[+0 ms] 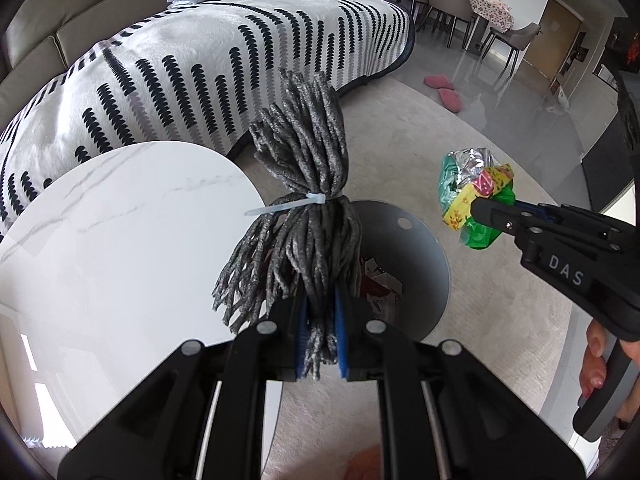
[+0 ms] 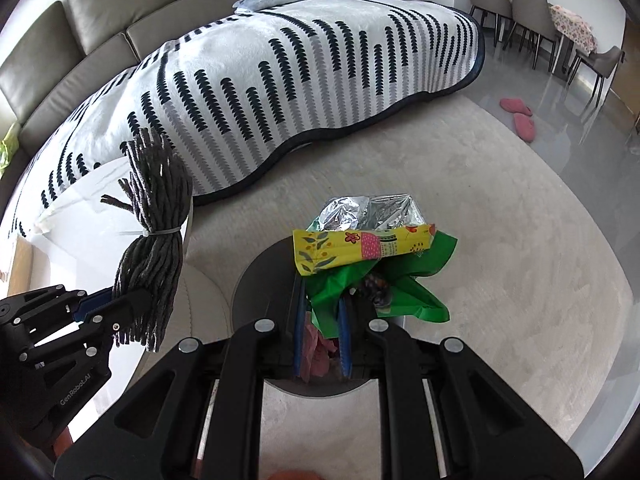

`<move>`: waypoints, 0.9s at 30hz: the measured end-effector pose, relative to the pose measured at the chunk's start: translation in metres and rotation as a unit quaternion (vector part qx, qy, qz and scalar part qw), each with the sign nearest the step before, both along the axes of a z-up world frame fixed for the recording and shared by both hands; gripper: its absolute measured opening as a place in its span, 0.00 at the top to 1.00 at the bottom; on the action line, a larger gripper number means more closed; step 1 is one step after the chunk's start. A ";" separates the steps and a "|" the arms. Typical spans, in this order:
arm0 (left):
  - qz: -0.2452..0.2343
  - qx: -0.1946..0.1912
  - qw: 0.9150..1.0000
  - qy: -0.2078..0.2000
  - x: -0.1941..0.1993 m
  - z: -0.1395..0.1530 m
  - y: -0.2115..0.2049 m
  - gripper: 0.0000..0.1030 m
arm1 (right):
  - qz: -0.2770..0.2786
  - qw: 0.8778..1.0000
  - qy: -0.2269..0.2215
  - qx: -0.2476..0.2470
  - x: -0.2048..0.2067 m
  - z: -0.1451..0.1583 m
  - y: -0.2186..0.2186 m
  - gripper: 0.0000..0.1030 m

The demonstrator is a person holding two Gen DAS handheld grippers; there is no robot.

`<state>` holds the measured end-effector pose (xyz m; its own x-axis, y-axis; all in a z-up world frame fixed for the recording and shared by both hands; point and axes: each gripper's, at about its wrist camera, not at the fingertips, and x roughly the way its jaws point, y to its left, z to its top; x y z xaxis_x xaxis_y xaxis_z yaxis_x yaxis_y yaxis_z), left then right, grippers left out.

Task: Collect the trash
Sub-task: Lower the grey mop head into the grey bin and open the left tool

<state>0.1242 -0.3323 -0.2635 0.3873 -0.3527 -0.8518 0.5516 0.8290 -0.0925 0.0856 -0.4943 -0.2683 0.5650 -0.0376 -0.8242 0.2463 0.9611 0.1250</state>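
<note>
**Rough yarn, crinkled foil, glossy stone**

The grey yarn bundle [image 1: 304, 168] looks fuzzy and coarse, cinched by a smooth plastic tie [image 1: 288, 206]. The wrappers [image 2: 372, 248] show crinkled silver foil and glossy printed film. The desk [image 1: 100, 240] is polished marble-look; the carpet [image 2: 500, 260] matt.

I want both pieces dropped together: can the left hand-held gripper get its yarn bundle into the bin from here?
Probably yes: the left hand-held gripper holds the yarn bundle above the bin, whose mouth looks uncovered.
</note>
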 end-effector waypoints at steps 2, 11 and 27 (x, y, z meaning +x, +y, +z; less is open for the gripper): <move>0.001 0.003 1.000 -0.003 -0.002 0.001 -0.001 0.88 | -0.004 1.000 0.006 0.004 0.000 -0.006 0.000 0.87; 0.029 0.010 0.999 -0.010 -0.008 0.002 -0.007 0.88 | -0.020 0.999 0.026 -0.008 0.006 -0.023 0.001 0.87; 0.031 0.011 0.999 0.003 -0.012 -0.004 -0.013 0.88 | -0.022 0.999 0.027 0.009 0.007 -0.030 -0.003 0.82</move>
<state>0.1118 -0.3449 -0.2679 0.4023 -0.3094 -0.8617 0.4994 0.8630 -0.0767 0.0931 -0.4973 -0.2984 0.5185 -0.0468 -0.8538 0.2957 0.9467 0.1277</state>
